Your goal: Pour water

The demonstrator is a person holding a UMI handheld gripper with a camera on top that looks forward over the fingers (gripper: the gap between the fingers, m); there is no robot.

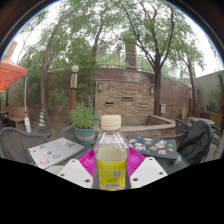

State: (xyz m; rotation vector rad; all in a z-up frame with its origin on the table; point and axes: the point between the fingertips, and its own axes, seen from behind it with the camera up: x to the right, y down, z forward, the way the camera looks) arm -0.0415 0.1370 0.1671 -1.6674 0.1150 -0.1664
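A garden with trees and a stone wall [125, 90] is filling the upper frame. At lower centre, the tongs [111, 165] are pinching a yellow-labelled bottle [111, 150], its cap on. No receiving cup is showing; tilting could let it slip.

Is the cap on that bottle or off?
On. The bottle stands upright between the claw fingers with its white cap in place.

No readable text anywhere.

The bottle [111, 152] held between the gripper [111, 170] fingers wears a yellow label with a red patch, but its printing is too small to make out from here.
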